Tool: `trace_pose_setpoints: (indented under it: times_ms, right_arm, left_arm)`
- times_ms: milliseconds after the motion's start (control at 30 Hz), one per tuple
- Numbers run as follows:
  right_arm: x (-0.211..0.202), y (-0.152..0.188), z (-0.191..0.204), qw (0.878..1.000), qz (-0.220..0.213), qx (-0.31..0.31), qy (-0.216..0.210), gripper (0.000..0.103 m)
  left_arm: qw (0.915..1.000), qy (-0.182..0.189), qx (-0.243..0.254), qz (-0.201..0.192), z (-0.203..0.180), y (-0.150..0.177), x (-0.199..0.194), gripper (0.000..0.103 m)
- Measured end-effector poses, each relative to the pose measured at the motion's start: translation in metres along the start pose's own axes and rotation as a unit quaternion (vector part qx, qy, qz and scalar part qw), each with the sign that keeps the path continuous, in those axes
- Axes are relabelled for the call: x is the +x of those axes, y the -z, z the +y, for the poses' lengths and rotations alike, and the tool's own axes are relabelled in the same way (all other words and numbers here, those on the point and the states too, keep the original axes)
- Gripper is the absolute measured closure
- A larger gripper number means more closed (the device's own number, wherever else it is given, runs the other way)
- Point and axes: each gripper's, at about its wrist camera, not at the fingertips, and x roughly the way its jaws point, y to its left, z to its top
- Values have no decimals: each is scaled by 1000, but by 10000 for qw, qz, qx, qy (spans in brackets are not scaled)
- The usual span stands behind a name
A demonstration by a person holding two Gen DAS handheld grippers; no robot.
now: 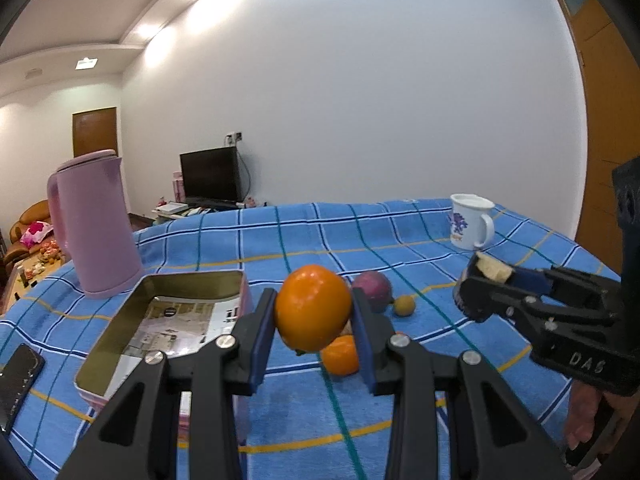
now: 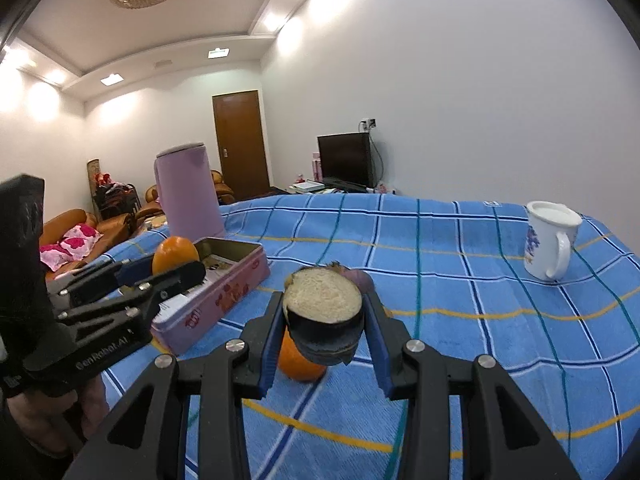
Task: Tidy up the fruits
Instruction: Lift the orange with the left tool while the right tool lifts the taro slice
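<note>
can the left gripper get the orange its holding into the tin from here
Probably yes. The left gripper is shut on the orange above the cloth, and the open tin lies just beside it with nothing over its opening. The kettle stands behind the tin, out of the way.

1. We see the right gripper (image 2: 324, 320) at lower centre, pads clamped on a cut eggplant piece (image 2: 326, 316), pale face up.
2. A small orange (image 2: 298, 362) lies directly below it on the blue checked cloth (image 2: 460, 320).
3. At left, the left gripper (image 2: 170, 266) holds a large orange (image 2: 175, 254) beside the pink tin (image 2: 224, 292).
4. A white mug (image 2: 550, 240) stands at right.
</note>
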Motion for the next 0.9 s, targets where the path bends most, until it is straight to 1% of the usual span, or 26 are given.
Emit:
trace_pose_setpoints:
  times_ms: [533, 900]
  right_arm:
    - [33, -30, 31, 9990, 193, -318, -262, 62]
    - [56, -57, 39, 9978, 245, -383, -486, 63]
  left_arm:
    - [9984, -440, -157, 328, 35, -4, 14, 65]
    - [9976, -568, -172, 356, 51, -9, 15, 65]
